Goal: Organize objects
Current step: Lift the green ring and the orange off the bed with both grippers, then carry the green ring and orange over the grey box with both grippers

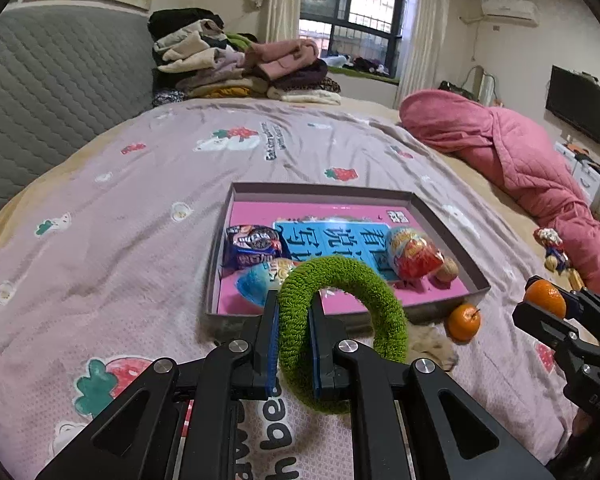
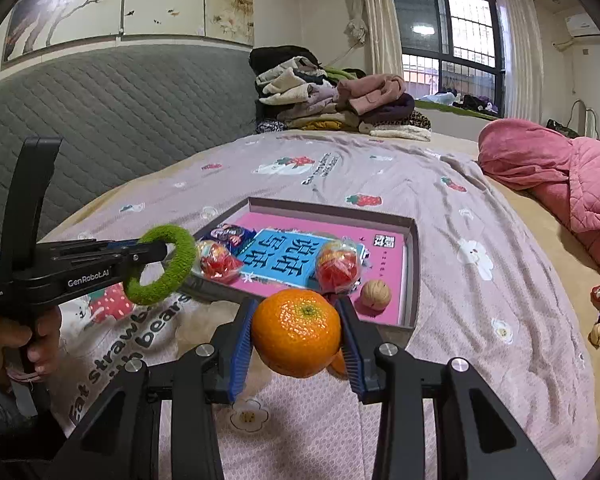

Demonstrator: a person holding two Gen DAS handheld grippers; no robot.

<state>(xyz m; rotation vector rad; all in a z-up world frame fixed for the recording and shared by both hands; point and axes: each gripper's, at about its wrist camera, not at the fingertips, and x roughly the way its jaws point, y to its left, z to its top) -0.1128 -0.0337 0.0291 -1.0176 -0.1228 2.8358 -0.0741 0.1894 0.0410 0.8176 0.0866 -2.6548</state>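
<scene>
Two grippers are hovering over a bed (image 1: 140,184), just short of a shallow box (image 1: 444,216). Left gripper (image 1: 294,304) fingers are clamping a green ring (image 1: 384,300); right gripper (image 2: 296,312) fingers are squeezing an orange (image 2: 296,332). Inside the box, snack packets (image 1: 252,246) and a walnut (image 1: 447,270) are lying on a pink book (image 1: 320,212). A second orange (image 1: 464,322) is resting on the bed beside the box's near corner. A hand (image 2: 40,340) is holding the left gripper's handle.
</scene>
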